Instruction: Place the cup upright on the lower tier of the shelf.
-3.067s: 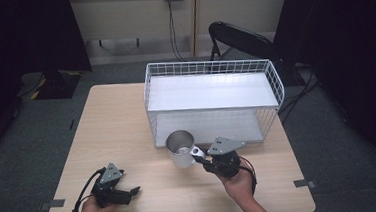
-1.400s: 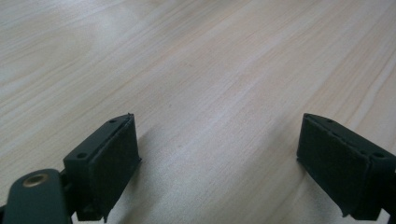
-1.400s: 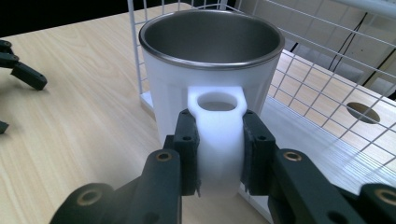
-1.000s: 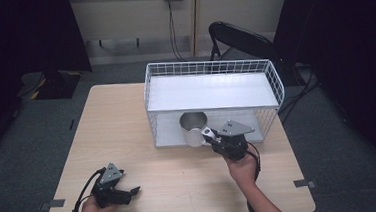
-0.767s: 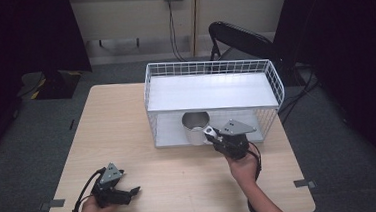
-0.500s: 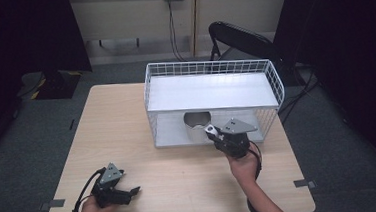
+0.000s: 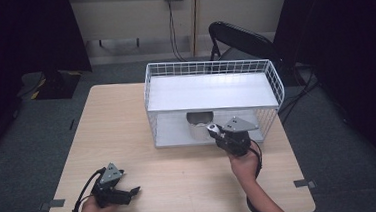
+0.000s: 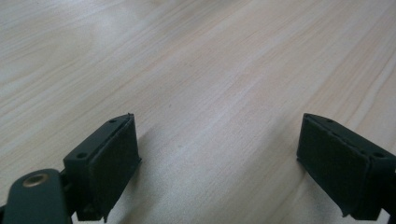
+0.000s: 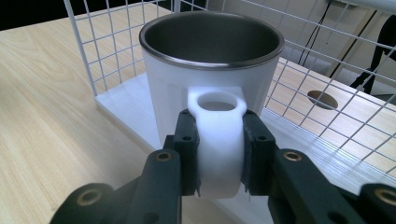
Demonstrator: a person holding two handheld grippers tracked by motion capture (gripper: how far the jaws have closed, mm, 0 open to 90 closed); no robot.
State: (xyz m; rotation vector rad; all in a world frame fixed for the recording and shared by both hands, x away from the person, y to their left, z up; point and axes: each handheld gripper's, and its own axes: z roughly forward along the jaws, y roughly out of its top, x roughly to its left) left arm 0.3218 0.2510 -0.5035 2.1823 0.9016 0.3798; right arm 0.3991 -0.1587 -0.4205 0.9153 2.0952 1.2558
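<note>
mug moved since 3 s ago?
Yes. The mug, held by its handle in the right gripper, went from the open table in front of the wire rack onto its lower shelf.

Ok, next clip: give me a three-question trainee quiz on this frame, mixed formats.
1. True or false: the left gripper is clamped on something.
2. By which part does the right gripper hold the mug? A) rim B) handle C) base
3. Fill in: the mug sits on the wire rack's ____ shelf.

Key
1. False; its jaws stand apart above bare table.
2. B
3. lower
</note>
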